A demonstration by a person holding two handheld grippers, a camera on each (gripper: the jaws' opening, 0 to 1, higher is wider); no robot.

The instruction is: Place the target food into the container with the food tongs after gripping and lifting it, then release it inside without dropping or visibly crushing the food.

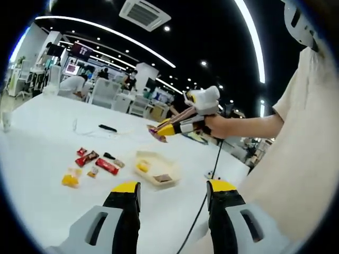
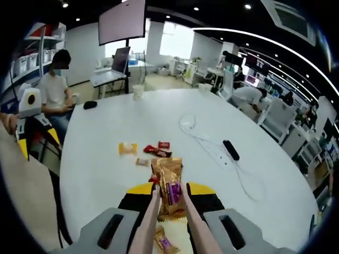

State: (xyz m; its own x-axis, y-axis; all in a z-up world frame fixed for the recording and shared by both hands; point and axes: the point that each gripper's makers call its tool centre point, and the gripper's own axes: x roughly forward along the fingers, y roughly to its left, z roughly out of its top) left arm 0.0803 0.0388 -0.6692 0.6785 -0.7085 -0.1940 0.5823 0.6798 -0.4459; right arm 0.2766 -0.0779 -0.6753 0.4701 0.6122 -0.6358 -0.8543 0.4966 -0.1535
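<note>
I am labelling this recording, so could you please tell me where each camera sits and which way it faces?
Left gripper view: rides on the left gripper, held above the white table, looking across the container and scattered snacks; the person's forearm and the right gripper show.
Right gripper view: rides on the right gripper, looking down the food tongs that pinch a snack packet.
Shared: table, red snack packet.
</note>
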